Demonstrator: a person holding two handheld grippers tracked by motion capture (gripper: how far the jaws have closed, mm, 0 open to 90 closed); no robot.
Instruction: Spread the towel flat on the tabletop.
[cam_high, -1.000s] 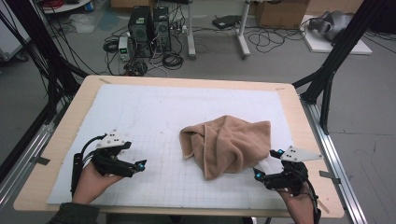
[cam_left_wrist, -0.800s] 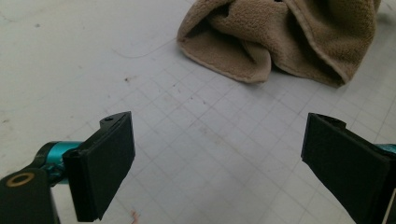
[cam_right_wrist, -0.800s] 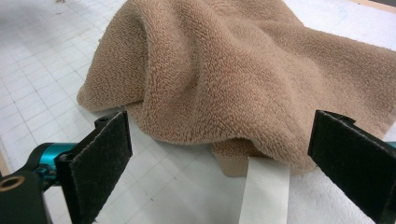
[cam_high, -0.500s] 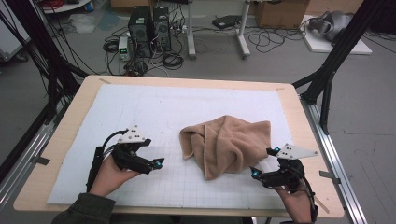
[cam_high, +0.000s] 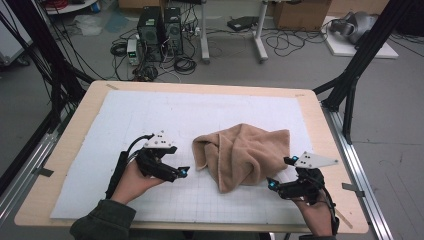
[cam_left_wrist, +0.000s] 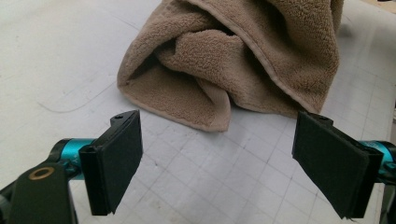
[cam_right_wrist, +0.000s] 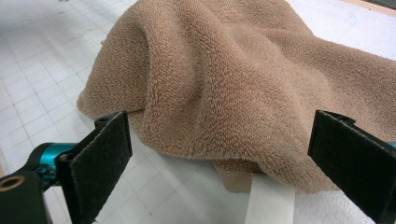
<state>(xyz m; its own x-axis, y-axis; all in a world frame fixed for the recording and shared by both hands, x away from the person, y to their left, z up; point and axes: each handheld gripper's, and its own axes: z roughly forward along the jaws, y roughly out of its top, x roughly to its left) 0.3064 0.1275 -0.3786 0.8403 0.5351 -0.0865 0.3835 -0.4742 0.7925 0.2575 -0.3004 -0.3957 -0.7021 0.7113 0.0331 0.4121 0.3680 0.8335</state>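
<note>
A crumpled tan towel (cam_high: 245, 152) lies on the white grid mat (cam_high: 150, 115), right of centre. My left gripper (cam_high: 182, 171) sits just left of the towel's folded corner, pointing at it. In the left gripper view the towel (cam_left_wrist: 224, 60) lies just ahead of the left gripper (cam_left_wrist: 217, 163); its jaws have just been closing a little, stand wide, and hold nothing. My right gripper (cam_high: 272, 185) rests at the towel's near right edge. In the right gripper view the right gripper (cam_right_wrist: 219, 163) is open, its jaws flanking the towel's (cam_right_wrist: 233, 84) edge without touching it.
A white label (cam_right_wrist: 271, 200) hangs from the towel's hem near my right gripper. The wooden table (cam_high: 90, 105) has metal rails along both sides. Computers, cables and boxes sit on the floor beyond the far edge.
My left gripper has moved to the right across the mat, up close to the towel's left corner. The right gripper and the towel have stayed put.
</note>
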